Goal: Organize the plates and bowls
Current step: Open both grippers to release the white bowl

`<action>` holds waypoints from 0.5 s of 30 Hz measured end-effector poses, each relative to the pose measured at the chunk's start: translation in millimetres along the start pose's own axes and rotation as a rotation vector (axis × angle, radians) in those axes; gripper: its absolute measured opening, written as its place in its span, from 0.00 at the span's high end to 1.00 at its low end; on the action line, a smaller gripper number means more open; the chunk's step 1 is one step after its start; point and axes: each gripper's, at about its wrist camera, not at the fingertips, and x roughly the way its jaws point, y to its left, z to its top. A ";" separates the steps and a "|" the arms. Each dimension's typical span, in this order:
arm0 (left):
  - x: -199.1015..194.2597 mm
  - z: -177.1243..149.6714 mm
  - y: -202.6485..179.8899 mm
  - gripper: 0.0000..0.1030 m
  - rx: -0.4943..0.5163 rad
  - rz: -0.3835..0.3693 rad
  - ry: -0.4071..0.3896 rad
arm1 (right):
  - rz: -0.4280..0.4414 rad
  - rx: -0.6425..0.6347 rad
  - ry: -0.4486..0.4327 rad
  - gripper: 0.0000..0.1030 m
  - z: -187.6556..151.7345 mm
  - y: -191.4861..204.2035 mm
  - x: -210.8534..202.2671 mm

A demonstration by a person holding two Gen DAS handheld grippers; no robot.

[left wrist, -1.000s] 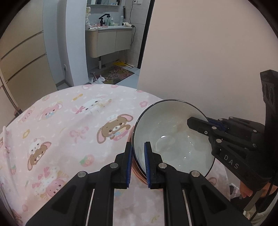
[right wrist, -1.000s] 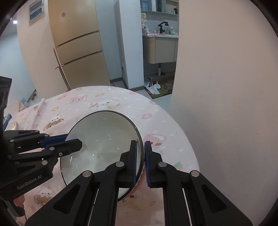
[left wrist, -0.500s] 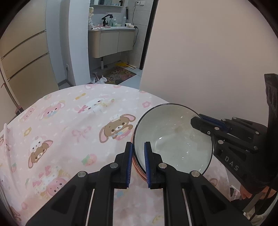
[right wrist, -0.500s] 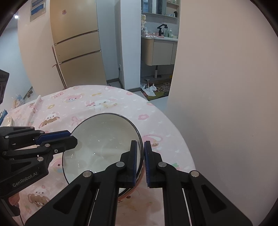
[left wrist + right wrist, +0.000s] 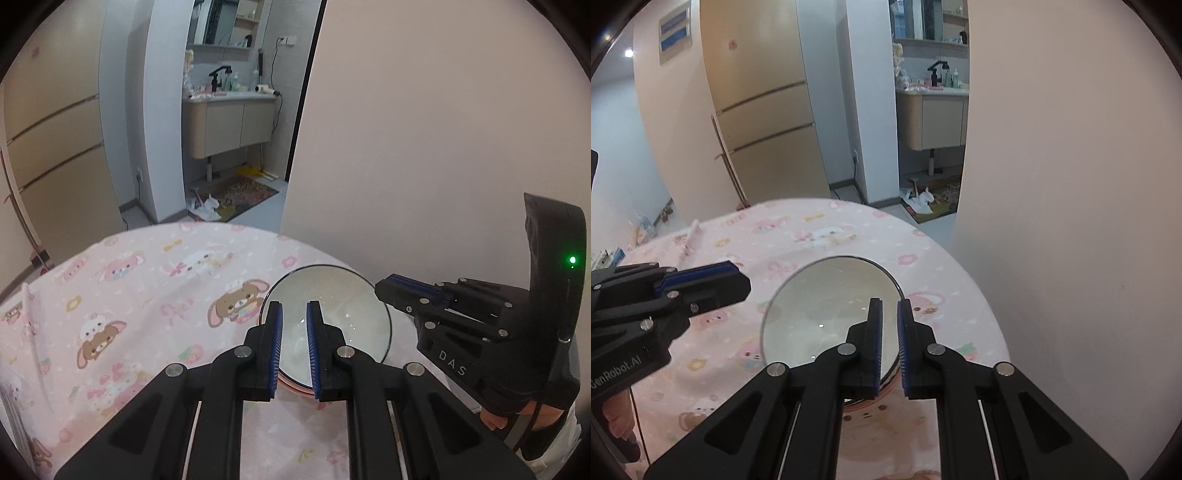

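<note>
Both grippers have lifted clear of the bowl's rim, which each pinched a second ago; the bowl now looks smaller and lies below them. Jaws of the left gripper point(image 5: 293, 321) stand close together with nothing between them, and the same holds for the right gripper point(image 5: 889, 317). Beyond and beneath both pairs of jaws sits the dark-rimmed glass bowl point(image 5: 343, 306) on a pink plate point(image 5: 295, 387), of which only a thin crescent shows at the near edge, the rest hidden by the bowl and the fingers. Bowl and plate rest on the round worktop's pink cartoon tablecloth point(image 5: 147, 295). Past the worktop's far edge, a bathroom vanity point(image 5: 229, 122) shows through a doorway; its small items are too small to make out.
</note>
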 end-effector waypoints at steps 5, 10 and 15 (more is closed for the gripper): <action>-41.0 0.3 -6.9 0.87 0.021 0.010 -0.096 | 0.021 0.026 -0.088 0.93 4.8 3.5 -40.7; -88.6 0.4 -9.2 0.87 0.034 0.022 -0.200 | 0.004 0.024 -0.216 0.90 7.1 12.6 -91.0; -127.5 -13.1 -3.6 0.36 0.024 0.057 -0.302 | 0.034 0.046 -0.295 0.74 -4.0 24.9 -123.6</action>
